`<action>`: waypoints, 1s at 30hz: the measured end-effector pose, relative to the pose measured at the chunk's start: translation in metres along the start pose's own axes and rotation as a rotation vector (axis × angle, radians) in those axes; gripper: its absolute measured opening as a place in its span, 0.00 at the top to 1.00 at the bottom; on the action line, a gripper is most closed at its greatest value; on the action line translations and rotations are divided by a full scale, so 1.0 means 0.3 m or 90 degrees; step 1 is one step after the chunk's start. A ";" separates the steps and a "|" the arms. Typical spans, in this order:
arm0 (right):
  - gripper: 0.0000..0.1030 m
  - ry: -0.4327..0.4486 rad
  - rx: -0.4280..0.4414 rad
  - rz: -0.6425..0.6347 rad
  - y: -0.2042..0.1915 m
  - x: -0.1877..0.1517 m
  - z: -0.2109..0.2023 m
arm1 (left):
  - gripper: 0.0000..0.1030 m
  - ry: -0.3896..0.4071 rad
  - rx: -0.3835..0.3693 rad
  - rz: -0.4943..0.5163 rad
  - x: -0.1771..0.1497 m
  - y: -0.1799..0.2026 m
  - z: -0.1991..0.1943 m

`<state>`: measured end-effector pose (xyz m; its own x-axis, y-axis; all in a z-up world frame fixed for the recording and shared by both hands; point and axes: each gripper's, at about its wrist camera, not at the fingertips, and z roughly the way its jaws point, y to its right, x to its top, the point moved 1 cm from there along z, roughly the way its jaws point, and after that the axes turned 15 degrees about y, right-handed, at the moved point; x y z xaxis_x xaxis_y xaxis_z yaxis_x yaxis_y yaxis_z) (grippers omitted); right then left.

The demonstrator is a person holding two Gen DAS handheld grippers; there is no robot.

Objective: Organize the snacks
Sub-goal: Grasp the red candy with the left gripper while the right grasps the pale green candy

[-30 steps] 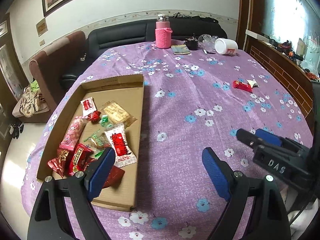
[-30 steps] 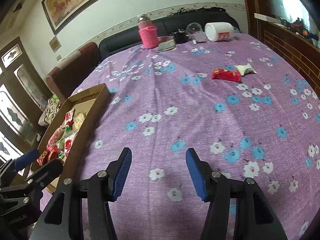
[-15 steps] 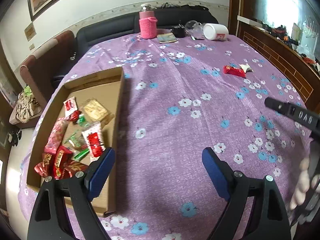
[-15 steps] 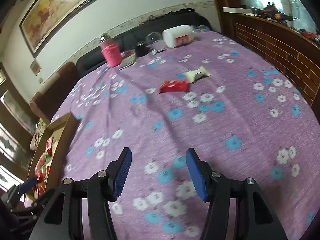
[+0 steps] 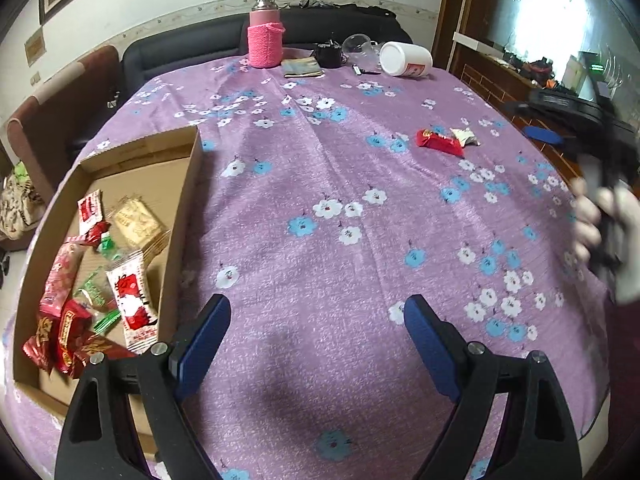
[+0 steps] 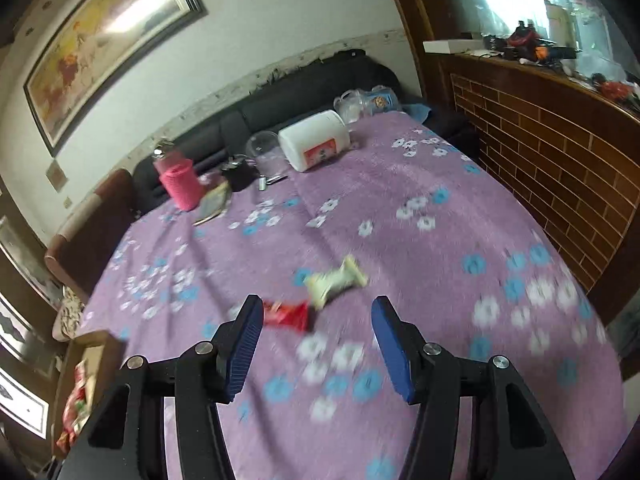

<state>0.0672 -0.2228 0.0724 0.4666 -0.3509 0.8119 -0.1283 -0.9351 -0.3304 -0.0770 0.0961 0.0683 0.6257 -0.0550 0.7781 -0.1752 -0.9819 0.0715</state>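
Well out on the far right of the bench (image 5: 320,208), which wears a purple flowered cloth, lie two loose snacks: a red snack packet (image 5: 439,142) and, touching its right end, a pale cream snack packet (image 5: 465,137). Seen from the left wrist, the red one is a glossy flat sachet with its long axis running left to right, slightly tilted down toward the right. From the right wrist the same red snack packet (image 6: 288,315) sits just ahead of the left fingertip, and the pale cream snack packet (image 6: 336,281) lies diagonally beyond it, long axis rising toward the far right; both are smeared by motion blur, so no print can be read.

At the near left, a shallow cardboard box (image 5: 182,216) holds a heap of red, pink, green and white wrappers.

Both tools are spread wide with nothing between the pads: the left hand-held gripper (image 5: 316,340) hangs over bare cloth beside the box, the right hand-held gripper (image 6: 316,344) over the cloth near the two loose packets. A blurred hand grips the right tool's handle at the left view's right edge.

At the far edge stand a pink-sleeved bottle (image 5: 265,32) and a white tub (image 5: 406,59) on its side.
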 end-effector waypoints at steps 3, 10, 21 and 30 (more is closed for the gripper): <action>0.42 -0.046 -0.025 -0.001 0.009 0.009 0.138 | 0.15 -0.004 -0.006 -0.015 0.002 -0.013 0.008; 0.45 -0.116 -0.118 -0.026 -0.014 -0.009 0.382 | 0.15 -0.001 -0.010 -0.029 0.005 -0.042 0.004; 0.85 -0.202 0.054 -0.046 -0.170 -0.126 0.329 | 0.15 -0.002 -0.061 -0.068 -0.009 -0.066 0.003; 0.85 -0.230 0.134 -0.091 -0.205 -0.199 0.098 | 0.15 0.005 -0.078 -0.087 -0.007 -0.076 -0.008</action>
<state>0.0731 -0.1430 0.0300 0.7479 -0.1444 0.6479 0.1224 -0.9293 -0.3484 -0.0761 0.1192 0.0664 0.6438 0.0795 0.7611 -0.1811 -0.9505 0.2525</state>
